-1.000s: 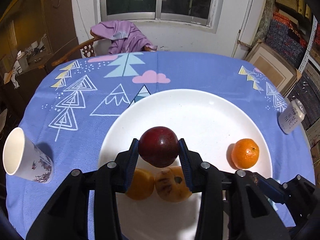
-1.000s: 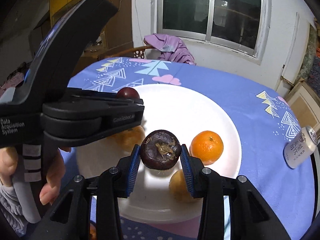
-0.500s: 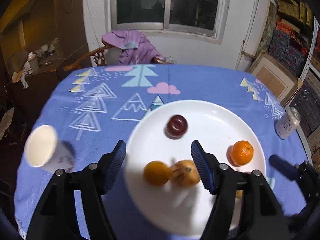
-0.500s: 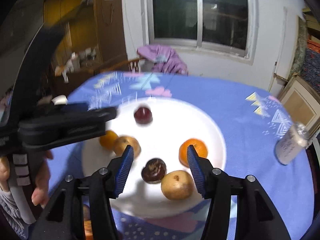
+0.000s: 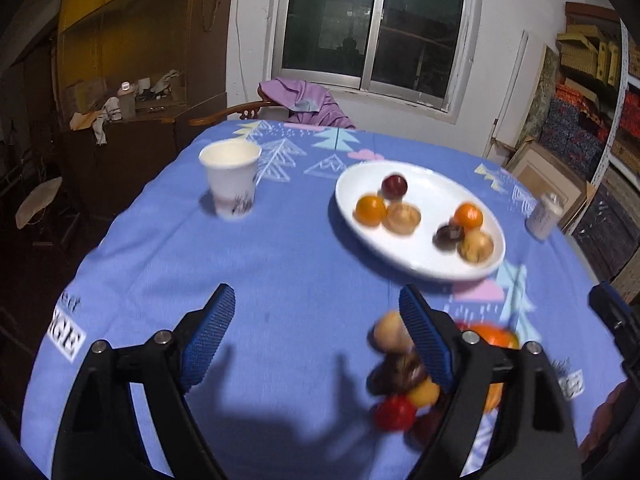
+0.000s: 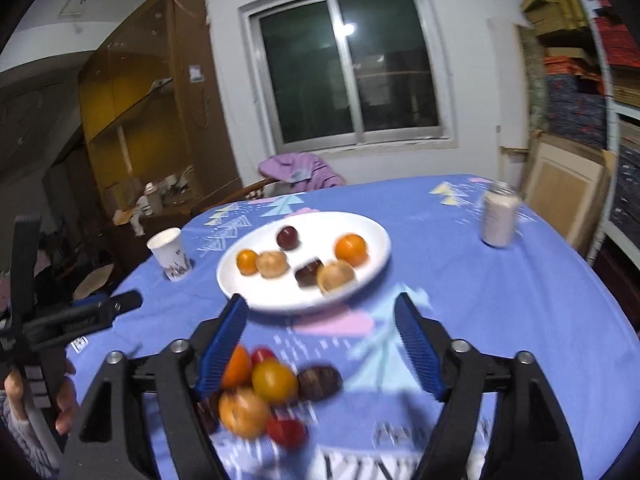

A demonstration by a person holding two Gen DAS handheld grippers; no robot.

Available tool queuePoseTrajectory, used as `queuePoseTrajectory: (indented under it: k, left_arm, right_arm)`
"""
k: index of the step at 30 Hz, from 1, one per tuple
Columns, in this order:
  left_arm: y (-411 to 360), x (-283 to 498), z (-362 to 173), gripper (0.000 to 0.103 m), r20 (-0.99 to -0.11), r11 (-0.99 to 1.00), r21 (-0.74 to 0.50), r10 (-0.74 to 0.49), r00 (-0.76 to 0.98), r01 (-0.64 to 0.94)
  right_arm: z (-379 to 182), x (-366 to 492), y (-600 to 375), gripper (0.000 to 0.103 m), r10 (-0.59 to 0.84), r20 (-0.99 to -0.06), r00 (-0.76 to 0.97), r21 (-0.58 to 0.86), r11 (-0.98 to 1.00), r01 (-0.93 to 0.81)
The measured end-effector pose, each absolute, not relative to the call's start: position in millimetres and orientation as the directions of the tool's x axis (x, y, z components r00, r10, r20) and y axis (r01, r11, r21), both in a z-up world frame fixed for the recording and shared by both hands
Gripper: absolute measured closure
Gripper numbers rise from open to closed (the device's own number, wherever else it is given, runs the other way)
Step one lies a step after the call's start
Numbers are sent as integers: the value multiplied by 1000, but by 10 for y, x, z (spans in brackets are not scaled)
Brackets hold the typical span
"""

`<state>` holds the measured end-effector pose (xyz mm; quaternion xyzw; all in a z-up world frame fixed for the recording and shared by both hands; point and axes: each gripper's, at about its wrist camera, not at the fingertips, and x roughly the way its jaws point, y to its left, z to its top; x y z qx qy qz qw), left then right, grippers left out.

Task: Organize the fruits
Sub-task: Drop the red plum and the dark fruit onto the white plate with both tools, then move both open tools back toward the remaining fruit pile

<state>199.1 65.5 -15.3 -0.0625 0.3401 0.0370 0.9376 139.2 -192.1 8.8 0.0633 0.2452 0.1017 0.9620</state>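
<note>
Round table under a blue printed tablecloth, seen from both wrist cameras. White plate at about 1 o'clock in the left view and 12 o'clock in the right view, holding six fruits in two groups: a dark red plum, a small orange and a tan, brown-blotched fruit; then a mandarin, a dark brown fruit and a second tan fruit. Unsorted pile of fruit on the cloth near the table's edge, at 7 o'clock in the right view and 5 o'clock in the left, blurred. Paper cup at 11 o'clock of the left view; drink can at 2 o'clock of the right view. Left gripper and right gripper: jaws have just been opening, now wide, nothing between the pads. The fruits appear light, round and prone to rolling; the smooth-skinned plum and tomato-like red pieces are probably slippery and bruise easily, the blotched ones likely soft. Each is best taken across its widest girth, with gentle pressure.
</note>
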Motion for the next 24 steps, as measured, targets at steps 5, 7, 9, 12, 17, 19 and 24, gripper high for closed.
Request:
queuePoseTrajectory:
  k: [5,7,9,12,17,19,24]
  left_arm:
    - [503,1663,-394,21,-651,998,-24,30,758,-61]
    - [436,1581,-426,21,-653,999,-11,15,757,-30]
    - [345,1527,-433,21,-651,1000,6,3,759,2]
    - [256,1474,-486,18,-667,999,21,-19,745,44]
    - [117,1407,-514,18,-666,992,39,-61,743,117]
    - [65,1398,-522,17,-671,988,38,-85,737,149]
    - [-111,1418,-566,15,-681,977,73,-98,726,200]
  right_arm:
    - [-68,956,-2049,10,201,-435,878,168,976,-140]
    - [-112,914,-2097,10,207,-438,875,195,972,-132]
    - [-130,943,-2120,10,214,-448,868,212,969,-129]
    - [-179,979,-2148,9,224,-471,853,244,963,-118]
    - [-216,1007,-2176,7,219,-485,847,258,961,-101]
    - [-218,1002,-2171,6,216,-485,847,255,962,-99]
    - [-244,1021,-2139,6,220,-500,838,248,963,-104]
